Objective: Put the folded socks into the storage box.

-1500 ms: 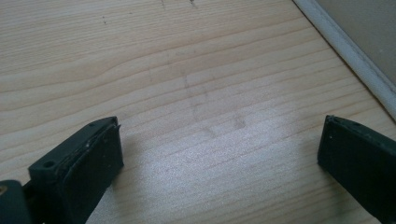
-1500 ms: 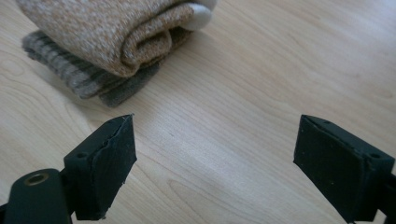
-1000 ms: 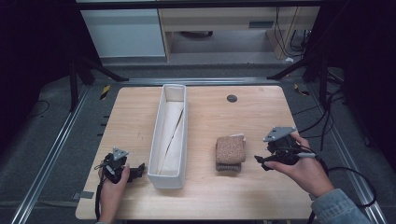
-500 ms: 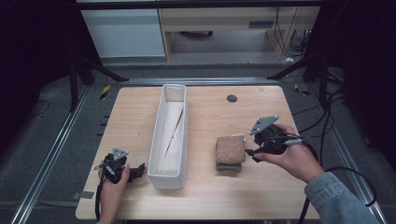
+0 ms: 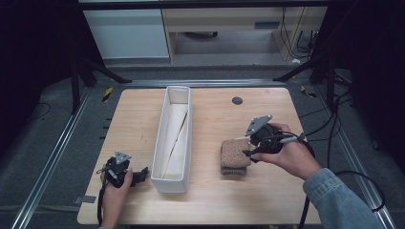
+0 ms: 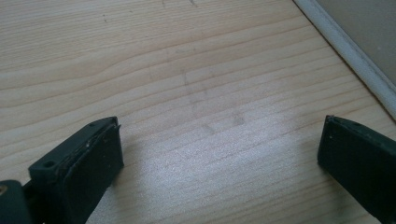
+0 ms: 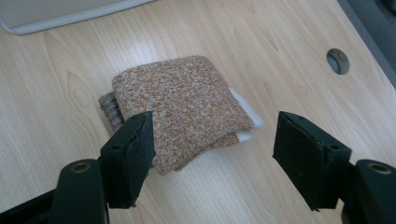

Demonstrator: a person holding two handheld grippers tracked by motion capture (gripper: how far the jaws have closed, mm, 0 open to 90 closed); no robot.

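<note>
A pale wooden worktop (image 5: 143, 119) with rounded corners sits in a dim room, lit from above so its grain shows clearly. A small round dark hole (image 5: 237, 100) lies near its far right corner. Silver metal rails (image 5: 47, 157) run along the left and right sides of the worktop, over grey carpeted floor (image 5: 43, 124). Beyond the far edge stands a white cabinet (image 5: 126, 33) beside a light wooden shelf unit (image 5: 224, 24). Black stand legs (image 5: 90, 71) angle down at both far corners, and black cables (image 5: 334, 119) trail across the floor on the right.
</note>
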